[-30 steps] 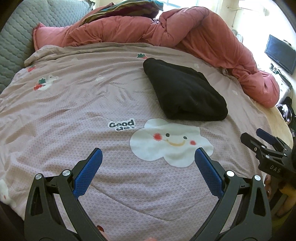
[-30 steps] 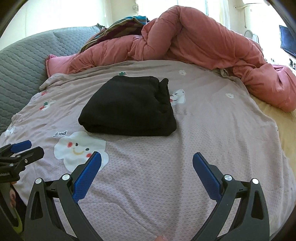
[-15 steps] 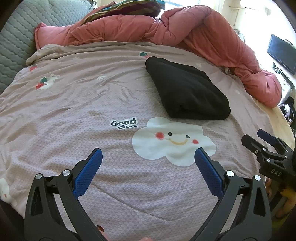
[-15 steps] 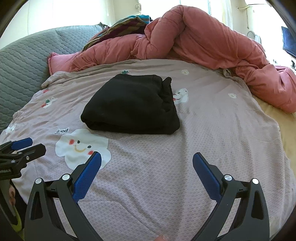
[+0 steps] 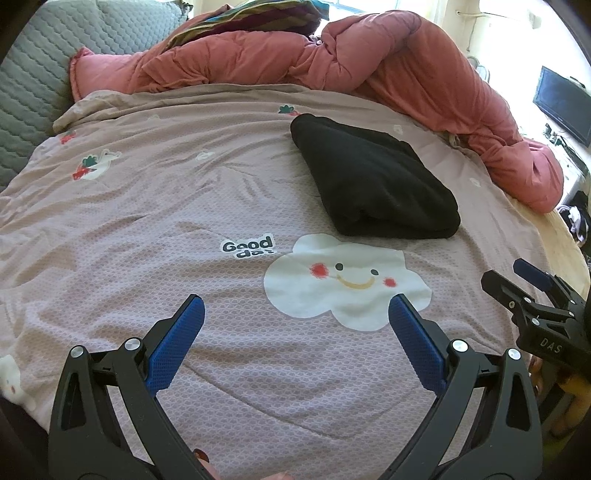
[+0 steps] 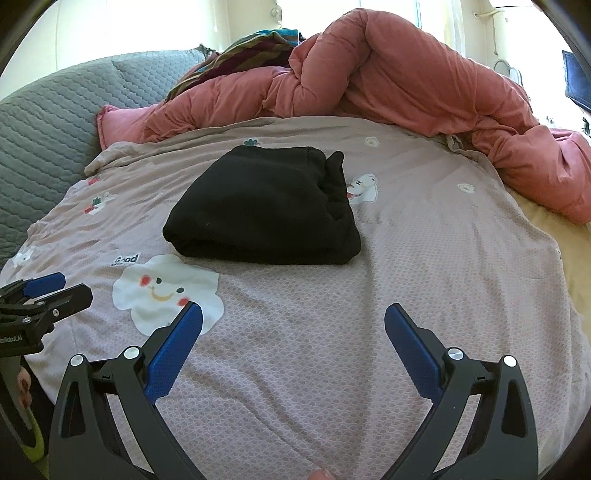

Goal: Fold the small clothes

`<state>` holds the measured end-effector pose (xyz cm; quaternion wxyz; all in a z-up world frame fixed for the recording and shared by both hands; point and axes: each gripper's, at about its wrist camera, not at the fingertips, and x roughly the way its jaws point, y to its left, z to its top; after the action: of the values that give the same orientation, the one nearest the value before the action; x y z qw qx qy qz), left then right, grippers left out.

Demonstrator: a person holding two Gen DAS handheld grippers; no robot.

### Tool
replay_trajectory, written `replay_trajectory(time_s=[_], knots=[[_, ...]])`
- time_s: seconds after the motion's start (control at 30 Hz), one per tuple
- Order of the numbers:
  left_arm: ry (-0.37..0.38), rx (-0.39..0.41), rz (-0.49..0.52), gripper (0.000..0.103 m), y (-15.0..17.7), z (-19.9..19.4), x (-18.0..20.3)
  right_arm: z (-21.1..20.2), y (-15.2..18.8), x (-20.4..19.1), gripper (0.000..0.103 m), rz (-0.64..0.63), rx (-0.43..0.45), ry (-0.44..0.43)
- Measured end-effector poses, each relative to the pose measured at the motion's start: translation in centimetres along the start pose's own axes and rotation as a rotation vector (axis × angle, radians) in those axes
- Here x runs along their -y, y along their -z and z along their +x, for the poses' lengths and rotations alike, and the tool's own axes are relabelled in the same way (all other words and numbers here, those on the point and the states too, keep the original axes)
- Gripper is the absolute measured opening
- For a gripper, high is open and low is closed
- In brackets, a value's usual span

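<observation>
A black garment [image 5: 373,181] [image 6: 266,210] lies folded into a thick rectangle on the mauve bedsheet [image 5: 155,206] [image 6: 424,258], just beyond a smiling white cloud print [image 5: 347,280] [image 6: 166,291]. My left gripper [image 5: 295,306] hangs open over the sheet's near part, well short of the garment, nothing between its blue pads. My right gripper [image 6: 293,314] is open too, over bare sheet in front of the garment. Each gripper shows at the edge of the other's view: the right gripper [image 5: 532,288] at far right, the left gripper [image 6: 44,288] at far left.
A bunched pink duvet [image 5: 369,70] [image 6: 406,85] runs along the back and right of the bed, with a striped cloth [image 5: 258,14] on top. A grey quilted headboard [image 5: 44,55] stands at the left. A dark screen [image 5: 561,103] sits at far right.
Both grippers have drifted slightly back and up, so the black garment sits a little farther off in both views. Both stay open; the garment has not moved.
</observation>
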<state>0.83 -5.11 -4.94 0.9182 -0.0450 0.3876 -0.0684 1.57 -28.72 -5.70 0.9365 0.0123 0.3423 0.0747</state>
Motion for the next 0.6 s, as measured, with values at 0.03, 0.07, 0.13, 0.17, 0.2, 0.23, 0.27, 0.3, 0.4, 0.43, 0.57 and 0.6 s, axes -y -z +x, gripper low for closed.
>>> replay_trajectory(time_s=[0.03,0.07,0.13,0.17,0.2,0.23,0.27,0.3,0.4,0.43,0.57,0.6], knots=[[-0.001,-0.001,0.000,0.093,-0.01,0.03,0.01,0.02,-0.02,0.00,0.098,0.000,0.000,0.001],[-0.002,-0.002,0.000,0.093,-0.01,0.03,-0.01,0.03,-0.03,-0.01,0.098,-0.001,-0.001,0.000],[-0.005,-0.004,0.001,0.093,-0.02,0.01,-0.01,0.06,-0.05,0.03,0.098,-0.004,-0.003,-0.002],[-0.007,-0.004,0.002,0.093,-0.03,0.03,0.03,0.07,-0.06,0.03,0.098,-0.005,-0.003,-0.003],[-0.007,-0.004,0.002,0.093,-0.04,0.02,0.02,0.08,-0.05,0.04,0.098,-0.006,-0.004,-0.002],[-0.006,-0.004,0.002,0.093,-0.04,0.02,0.04,0.08,-0.04,0.03,0.098,-0.005,-0.005,-0.004],[-0.007,-0.004,0.003,0.093,-0.05,0.01,0.04,0.07,-0.04,0.03,0.098,-0.005,-0.005,-0.005],[-0.006,-0.004,0.003,0.093,-0.05,0.01,0.03,0.06,-0.07,0.02,0.098,-0.006,-0.005,-0.004],[-0.006,-0.002,0.002,0.093,-0.05,-0.03,0.03,0.10,-0.07,0.02,0.098,-0.004,-0.006,-0.006],[-0.004,0.001,0.002,0.093,-0.06,-0.07,0.03,0.10,-0.07,0.00,0.098,-0.005,-0.006,-0.005],[-0.002,0.001,0.005,0.093,-0.08,0.01,0.12,0.15,-0.07,0.02,0.098,-0.003,-0.008,-0.006],[-0.002,0.000,0.005,0.093,-0.08,0.00,0.12,0.15,-0.06,0.01,0.098,-0.003,-0.009,-0.006]])
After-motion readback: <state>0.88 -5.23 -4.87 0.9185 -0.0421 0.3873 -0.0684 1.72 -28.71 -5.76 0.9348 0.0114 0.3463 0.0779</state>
